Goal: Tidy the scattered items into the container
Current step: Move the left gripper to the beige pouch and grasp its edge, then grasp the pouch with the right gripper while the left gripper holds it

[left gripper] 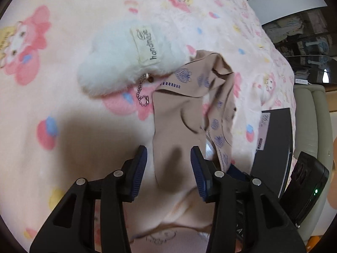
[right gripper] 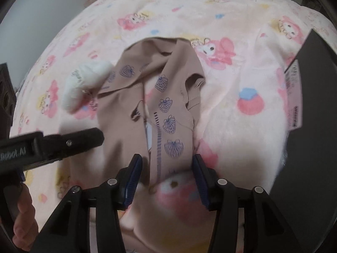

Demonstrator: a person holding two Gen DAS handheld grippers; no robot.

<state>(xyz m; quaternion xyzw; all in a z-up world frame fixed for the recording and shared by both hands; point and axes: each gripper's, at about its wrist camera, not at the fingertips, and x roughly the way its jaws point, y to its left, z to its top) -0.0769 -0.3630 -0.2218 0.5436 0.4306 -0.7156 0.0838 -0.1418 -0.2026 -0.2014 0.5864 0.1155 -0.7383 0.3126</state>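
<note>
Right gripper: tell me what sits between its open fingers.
In the right wrist view, the right gripper is open, and the near end of the tan garment lies between its fingers, with the pink blanket under it.

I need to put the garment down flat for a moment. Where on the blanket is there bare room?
Free: the blanket between the beige garment and the dark box, and the stretch beyond the garment's far edge. Crowded: the garment's left side, where the white plush keychain touches it and the left hand-held gripper reaches in.
</note>
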